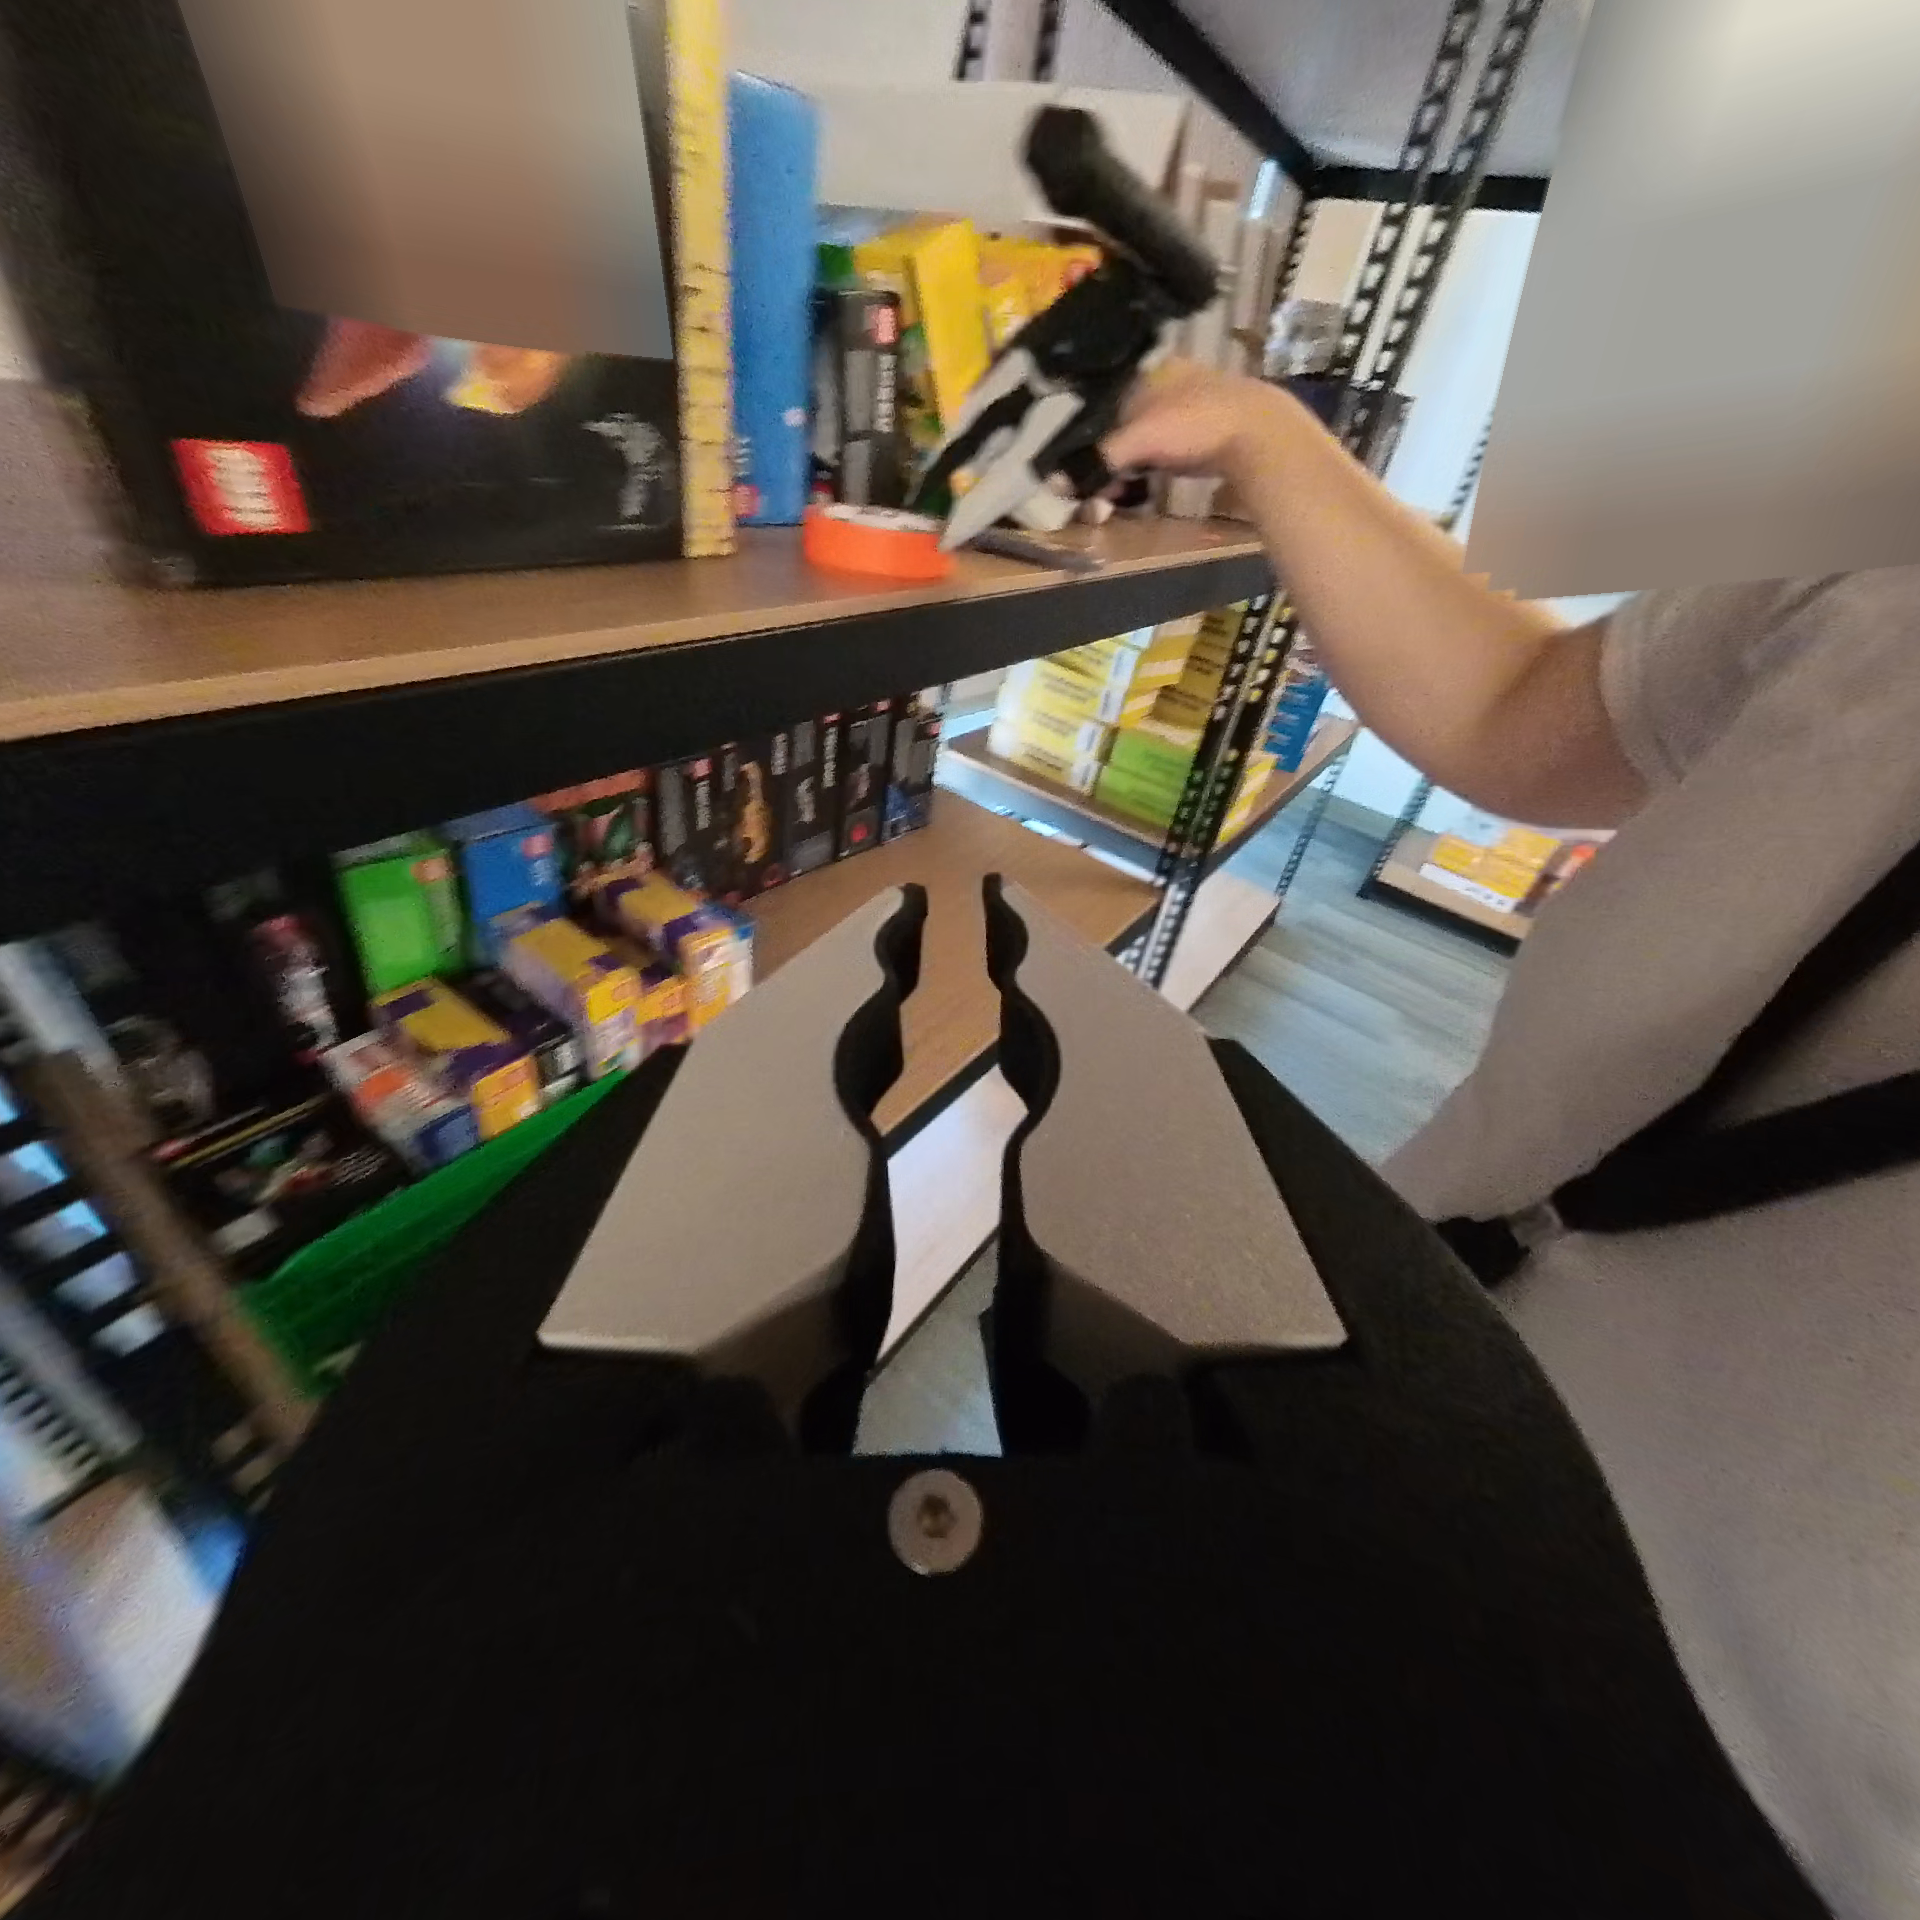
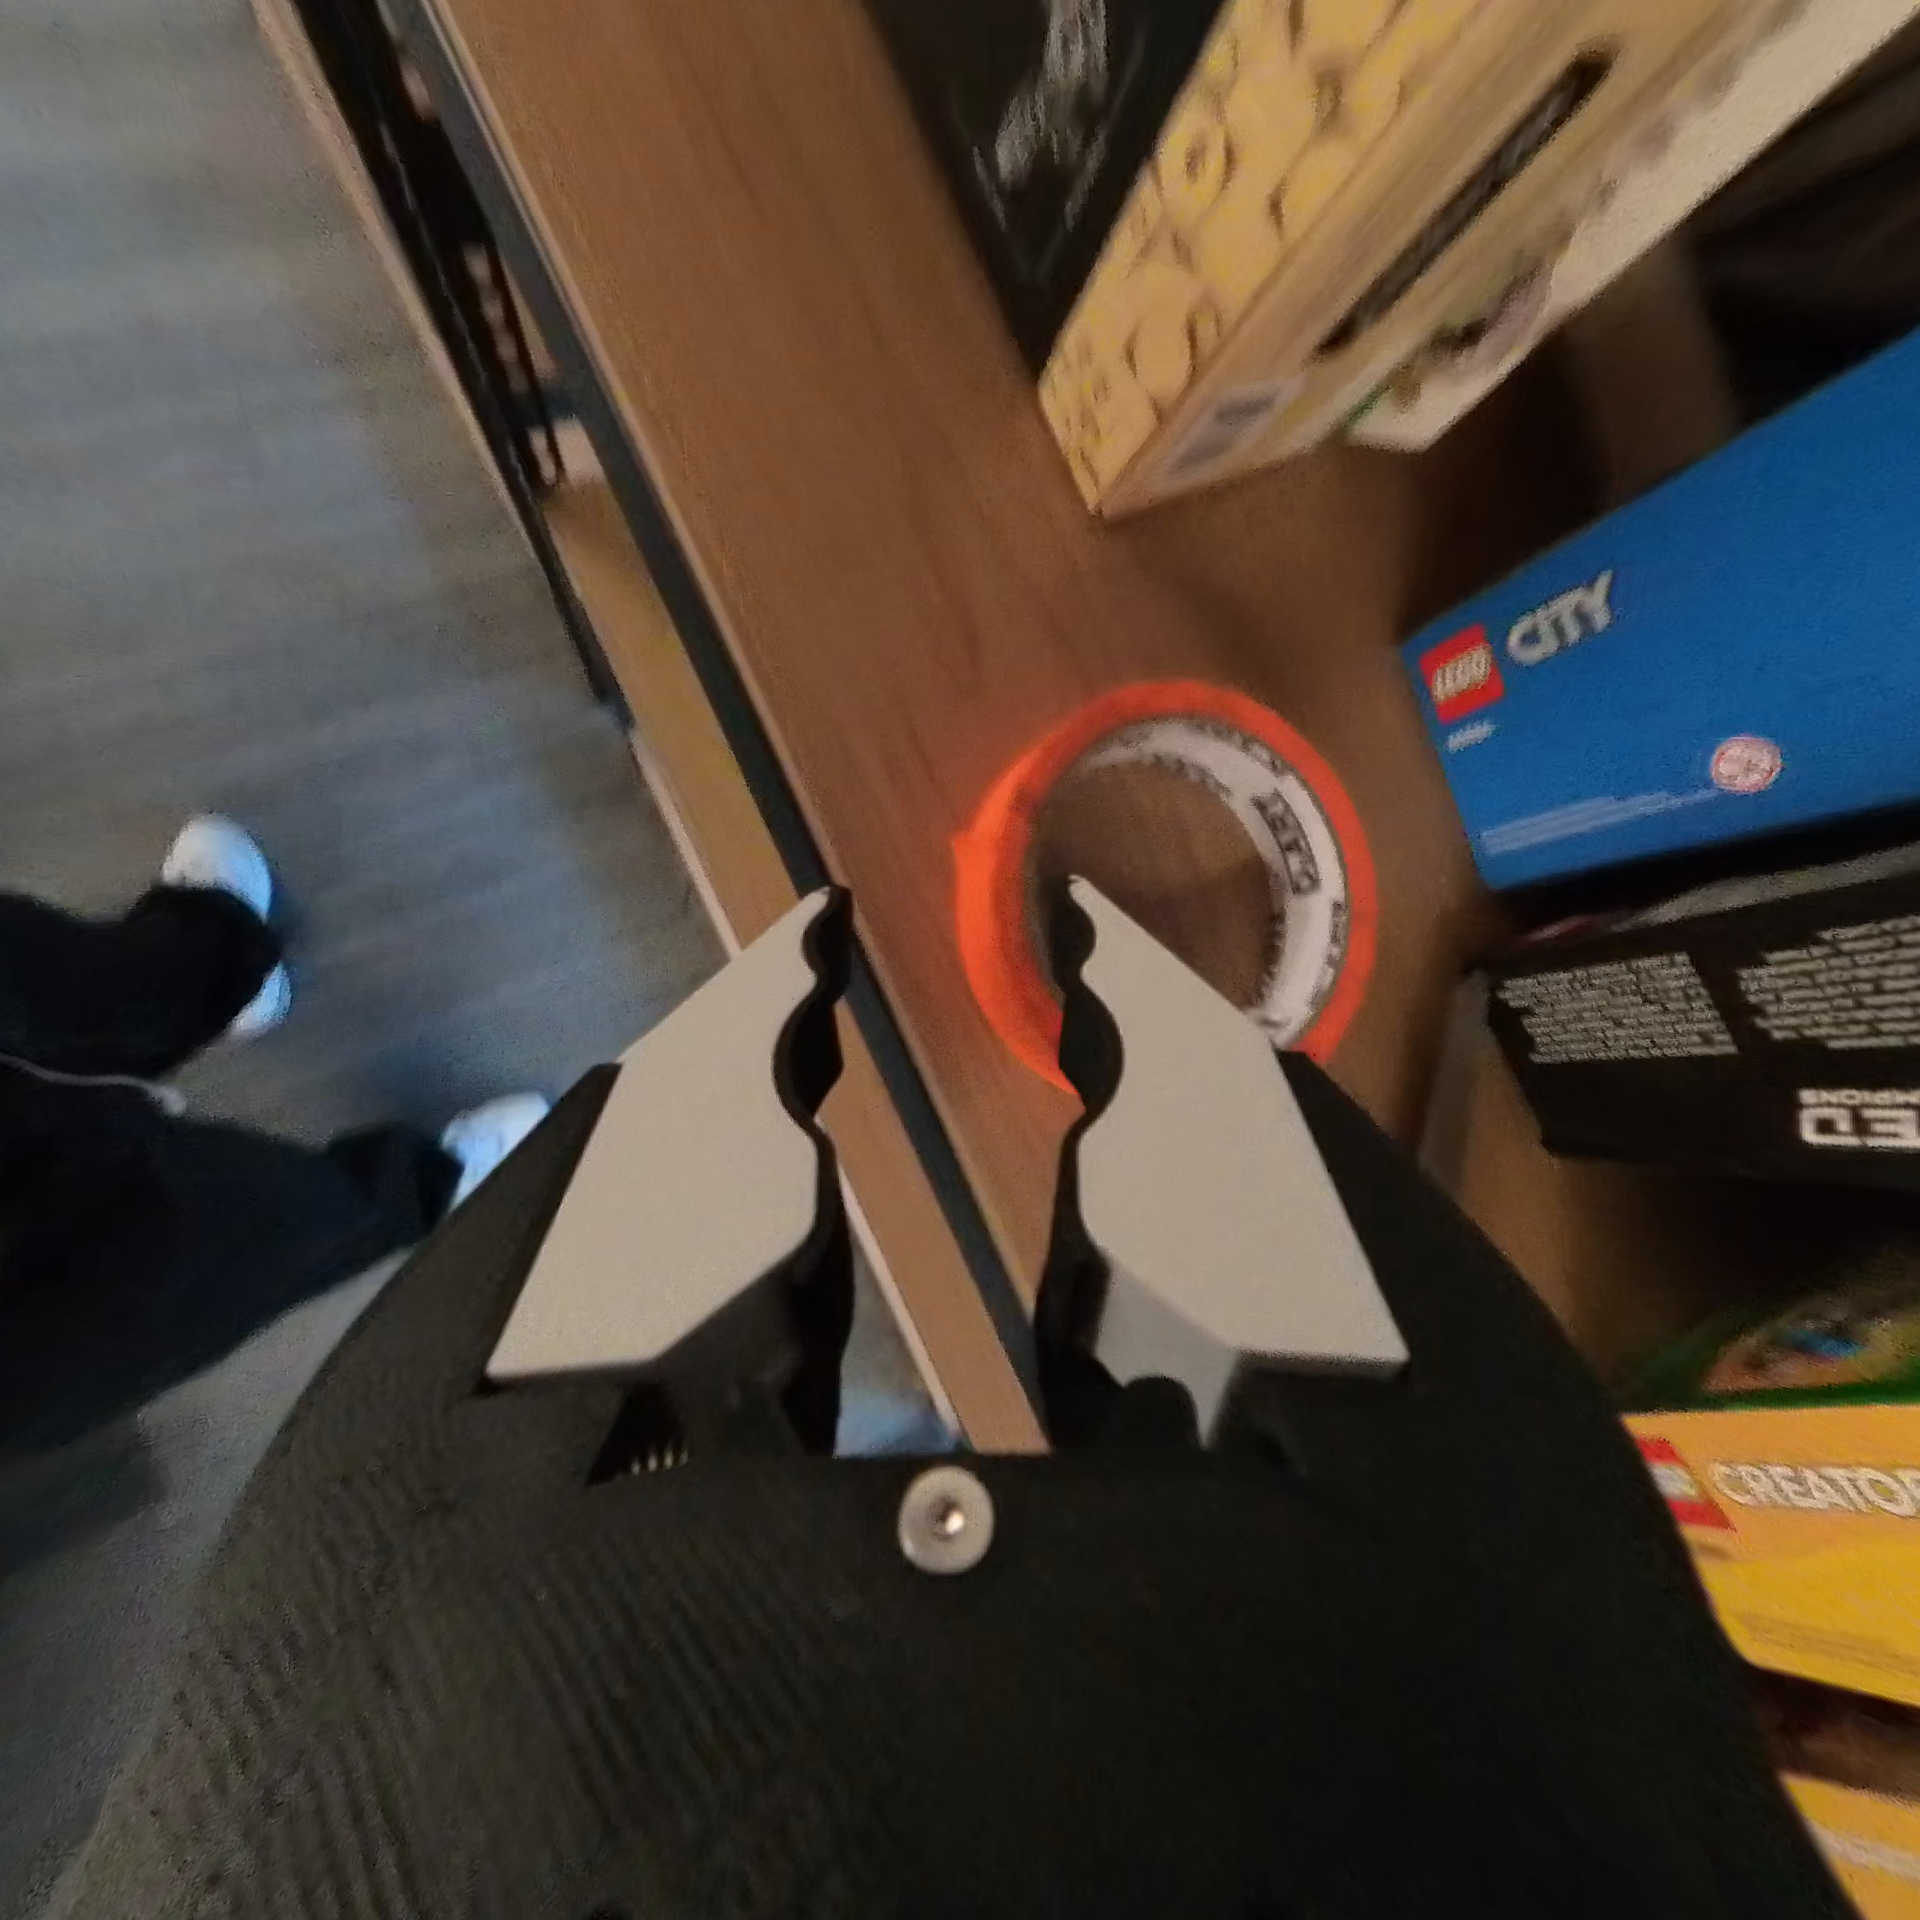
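An orange tape roll [image 2: 1143, 698] with a white inner ring lies flat on a wooden shelf [image 2: 831, 520] near its front edge. My right gripper [image 2: 951, 899] is open just above it. One finger is over the roll's hole, the other is outside the ring by the shelf edge, so the jaws straddle the roll's near wall. In the left wrist view the right gripper [image 1: 951, 525] points down at the tape roll [image 1: 873, 545], held by a hand. My left gripper [image 1: 954, 896] is lower, in front of the shelf below. Its jaws are almost together with nothing between them.
Toy boxes stand close behind the tape: a blue box [image 2: 1683, 675], a pale yellow box [image 2: 1351, 208], a black box [image 2: 1714, 1018] and a yellow box [image 2: 1818, 1538]. A large black box [image 1: 395, 457] stands at the left. Several boxes [image 1: 520, 987] fill the lower shelf. The person's legs [image 2: 104, 987] stand on the floor. Left tips to right tips: about 40 cm.
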The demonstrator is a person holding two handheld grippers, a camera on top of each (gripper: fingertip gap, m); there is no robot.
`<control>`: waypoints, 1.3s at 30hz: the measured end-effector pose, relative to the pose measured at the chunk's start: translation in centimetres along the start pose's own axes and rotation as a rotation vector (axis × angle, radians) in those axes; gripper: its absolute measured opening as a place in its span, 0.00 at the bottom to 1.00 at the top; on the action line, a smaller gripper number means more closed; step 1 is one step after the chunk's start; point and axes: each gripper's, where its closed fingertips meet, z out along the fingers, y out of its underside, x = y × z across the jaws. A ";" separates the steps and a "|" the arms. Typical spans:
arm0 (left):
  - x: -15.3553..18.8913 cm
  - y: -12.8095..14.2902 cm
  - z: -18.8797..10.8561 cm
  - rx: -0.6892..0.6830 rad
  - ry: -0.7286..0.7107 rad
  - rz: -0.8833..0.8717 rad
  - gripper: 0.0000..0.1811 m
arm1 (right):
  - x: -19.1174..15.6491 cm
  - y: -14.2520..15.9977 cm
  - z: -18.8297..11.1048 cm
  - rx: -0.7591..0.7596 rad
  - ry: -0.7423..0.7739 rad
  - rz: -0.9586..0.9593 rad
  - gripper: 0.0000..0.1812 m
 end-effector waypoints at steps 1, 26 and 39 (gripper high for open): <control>1.3 0.2 2.2 0.006 0.030 -0.005 0.05 | 1.0 1.0 0.3 -0.057 0.000 -0.011 0.21; -1.8 9.9 -69.0 -0.781 -1.930 -0.222 0.18 | -69.3 -47.1 16.1 0.580 -0.852 -0.670 0.05; -12.6 19.9 -92.5 -0.551 -1.969 -0.508 0.18 | -80.9 -67.5 37.3 0.442 -0.860 -0.744 0.05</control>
